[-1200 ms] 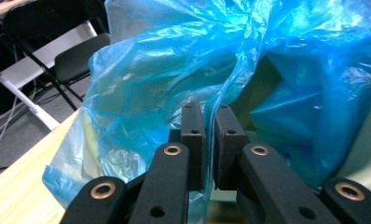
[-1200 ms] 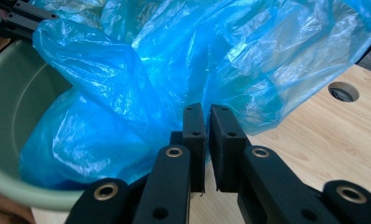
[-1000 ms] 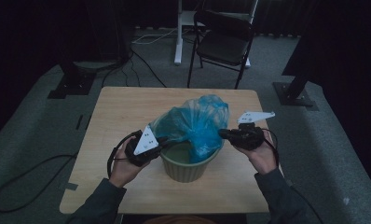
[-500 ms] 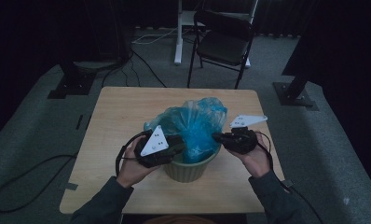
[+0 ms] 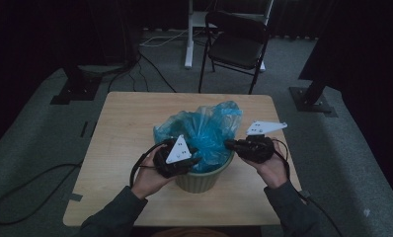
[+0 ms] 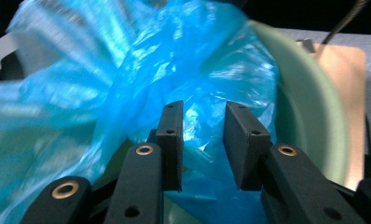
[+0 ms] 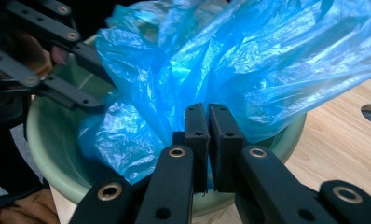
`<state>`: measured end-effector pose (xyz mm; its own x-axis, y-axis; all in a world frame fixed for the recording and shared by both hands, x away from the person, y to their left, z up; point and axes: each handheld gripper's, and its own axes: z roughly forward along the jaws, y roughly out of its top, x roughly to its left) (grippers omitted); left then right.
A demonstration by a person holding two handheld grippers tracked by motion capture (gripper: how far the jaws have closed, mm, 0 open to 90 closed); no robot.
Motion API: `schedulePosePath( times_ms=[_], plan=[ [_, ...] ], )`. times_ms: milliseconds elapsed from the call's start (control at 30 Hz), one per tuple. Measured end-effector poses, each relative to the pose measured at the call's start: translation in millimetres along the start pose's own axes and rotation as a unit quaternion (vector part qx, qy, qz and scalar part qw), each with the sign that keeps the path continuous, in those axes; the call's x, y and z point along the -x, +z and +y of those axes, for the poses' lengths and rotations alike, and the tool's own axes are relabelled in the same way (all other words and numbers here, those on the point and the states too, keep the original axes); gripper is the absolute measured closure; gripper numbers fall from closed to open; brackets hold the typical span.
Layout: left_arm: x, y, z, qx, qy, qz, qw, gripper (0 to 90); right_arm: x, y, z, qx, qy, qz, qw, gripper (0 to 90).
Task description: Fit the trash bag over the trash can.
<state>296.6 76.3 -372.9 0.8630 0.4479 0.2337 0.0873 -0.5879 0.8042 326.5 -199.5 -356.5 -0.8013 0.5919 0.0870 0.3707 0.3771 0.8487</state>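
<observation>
From the high view, a pale green bin (image 5: 204, 175) stands on the near middle of the wooden table (image 5: 125, 128), with a crumpled blue plastic bag (image 5: 204, 131) bulging out of its mouth. The left gripper (image 5: 192, 160) sits at the bin's near-left rim, its tips at the bag; the right gripper (image 5: 229, 144) comes in from the right, its tips at the bag's right edge just above the rim. A black folding chair (image 5: 236, 44) stands on the floor beyond the table's far edge.

In the left gripper view, the left gripper (image 6: 202, 140) shows its jaws parted at a middling gap, having just been closing; blue bag (image 6: 141, 70) film lies between and behind the pads, which do not press on it. The bin's green rim (image 6: 314, 116) curves off to the right.

In the right gripper view, the right gripper (image 7: 208, 140) has its jaws nearly together, pinching a fold of the bag (image 7: 249, 56) just above the bin's rim (image 7: 44, 154). The left gripper's black links (image 7: 48, 56) cross the upper left.
</observation>
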Motion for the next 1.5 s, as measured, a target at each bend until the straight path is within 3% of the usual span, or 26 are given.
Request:
schedulePosePath(
  times_ms=[267, 333, 433, 533, 633, 733, 767, 833, 1000, 1233, 1500],
  plan=[
    [-9.5, -17.9, -4.0, 0.034, -0.016, 0.028, 0.9989, 63.5, 0.4, -3.1, -1.2, 0.001, 0.0, -0.001, 1.0, 86.8],
    [-12.3, -20.7, -4.1, 0.039, -0.02, 0.028, 0.9987, 60.5, 0.7, -3.4, -1.5, 0.002, 0.001, 0.0, 1.0, 86.8],
    [-20.5, -22.5, -2.8, 0.056, -0.029, 0.007, 0.998, 55.9, 1.2, -3.8, -1.8, 0.002, 0.002, 0.002, 1.0, 86.8],
    [-22.1, -20.2, -1.5, 0.056, -0.027, -0.002, 0.9981, 52.5, 0.8, -3.3, -1.5, 0.001, 0.0, 0.004, 1.0, 86.8],
    [-27.4, -4.0, 2.2, 0.034, -0.024, 0.003, 0.9991, 52.0, 0.5, -3.5, -0.9, 0.002, -0.001, 0.006, 1.0, 86.8],
    [-27.8, 0.7, 1.8, 0.024, -0.023, 0.005, 0.9995, 63.6, 0.6, -4.6, -0.9, 0.002, -0.002, 0.007, 1.0, 86.7],
    [-27.3, 3.3, 0.6, 0.015, -0.019, 0.014, 0.9996, 63.6, 0.7, -5.2, -1.0, 0.003, -0.001, 0.007, 1.0, 86.6],
    [-26.9, 3.0, -1.0, 0.011, -0.019, 0.011, 0.9997, 75.9, 1.1, -8.8, -1.7, 0.006, 0.001, 0.012, 0.9999, 86.4],
    [-21.2, -7.9, -4.4, 0.016, -0.02, 0.012, 0.9996, 85.0, 0.9, -16.0, -7.6, 0.008, 0.007, 0.005, 0.9999, 88.6],
    [-11.8, -18.2, -11.9, 0.014, -0.02, 0.016, 0.9996, 84.3, -2.4, -21.4, -16.9, -0.002, 0.014, 0.001, 0.9999, 89.6],
    [-29.7, -18.9, -13.0, 0.012, -0.038, 0.056, 0.9977, 69.6, -0.1, -27.8, -20.3, 0.005, 0.025, 0.004, 0.9997, 89.5]
  ],
)
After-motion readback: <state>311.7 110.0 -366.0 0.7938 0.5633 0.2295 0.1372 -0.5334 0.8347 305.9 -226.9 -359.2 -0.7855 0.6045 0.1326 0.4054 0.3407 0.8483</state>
